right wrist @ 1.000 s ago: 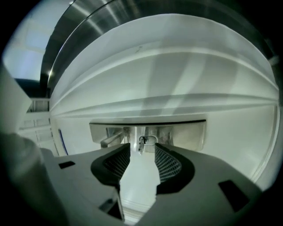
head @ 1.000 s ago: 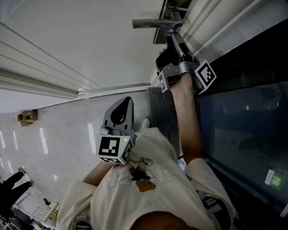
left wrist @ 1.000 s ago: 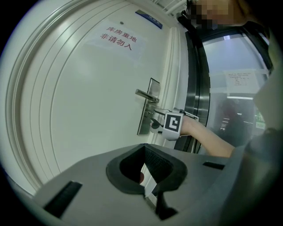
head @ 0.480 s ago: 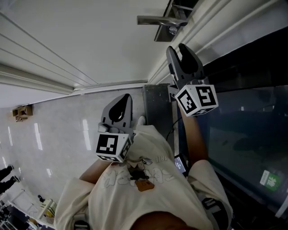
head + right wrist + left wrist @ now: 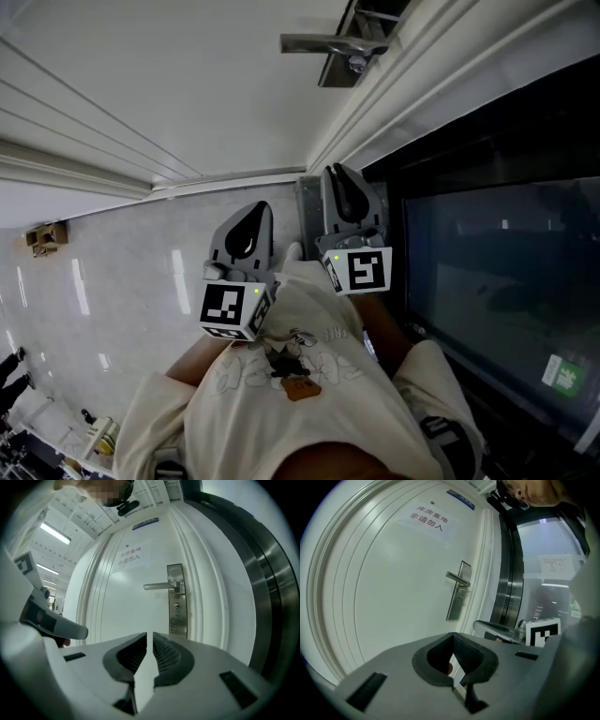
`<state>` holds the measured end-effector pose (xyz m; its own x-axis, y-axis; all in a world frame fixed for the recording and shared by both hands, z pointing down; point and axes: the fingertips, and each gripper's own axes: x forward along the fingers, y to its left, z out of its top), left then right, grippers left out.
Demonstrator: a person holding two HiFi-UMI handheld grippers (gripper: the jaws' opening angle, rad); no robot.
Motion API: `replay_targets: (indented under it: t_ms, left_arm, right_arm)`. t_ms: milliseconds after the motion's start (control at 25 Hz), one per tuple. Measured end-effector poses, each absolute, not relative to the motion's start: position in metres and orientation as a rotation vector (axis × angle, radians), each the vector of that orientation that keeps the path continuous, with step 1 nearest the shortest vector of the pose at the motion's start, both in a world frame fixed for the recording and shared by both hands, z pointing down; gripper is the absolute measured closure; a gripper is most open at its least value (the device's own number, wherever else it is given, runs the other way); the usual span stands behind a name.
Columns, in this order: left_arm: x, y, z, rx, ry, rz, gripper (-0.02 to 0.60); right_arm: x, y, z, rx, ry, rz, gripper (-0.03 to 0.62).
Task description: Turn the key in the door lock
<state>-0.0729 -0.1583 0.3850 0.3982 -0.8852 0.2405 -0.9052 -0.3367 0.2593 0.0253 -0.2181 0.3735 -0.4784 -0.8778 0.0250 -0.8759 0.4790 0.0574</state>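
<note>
The key [image 5: 177, 605] is at most a small stub in the cylinder on the lock plate [image 5: 177, 623], just below the lever handle [image 5: 159, 586] at the door's latch edge, beside the frame. It is too small to tell how it is turned.

The right gripper [image 5: 149, 634] is well apart from that plate, level with the left gripper [image 5: 262, 208] near the person's chest. If the turn remains to be made, the jaws would need to spread first, come straight at the cylinder under the lever, and pinch the flat of the key's head. The twist should then run about the key's own axis — any sideways pull risks binding it or dragging it out.

The right gripper's jaws are closing, down to a narrow slit with only white door visible through it — nothing between the pads. The left gripper's jaws meet at their tips, holding nothing and touching nothing.
</note>
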Motion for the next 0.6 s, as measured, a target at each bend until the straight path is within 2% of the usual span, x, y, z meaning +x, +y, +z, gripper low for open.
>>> replay_targets:
  t_ms: [200, 600]
  left_arm:
    - [-0.067, -0.159, 0.388, 2.33, -1.526, 0.095, 0.575]
    - [-0.059, -0.159, 0.395, 2.366, -1.485, 0.124, 0.575]
  right_arm:
    - [0.02, -0.189, 0.385, 1.595, -2.648, 0.001, 0.585]
    - [0.021, -0.166, 0.383, 1.59, -2.645, 0.083, 0.588]
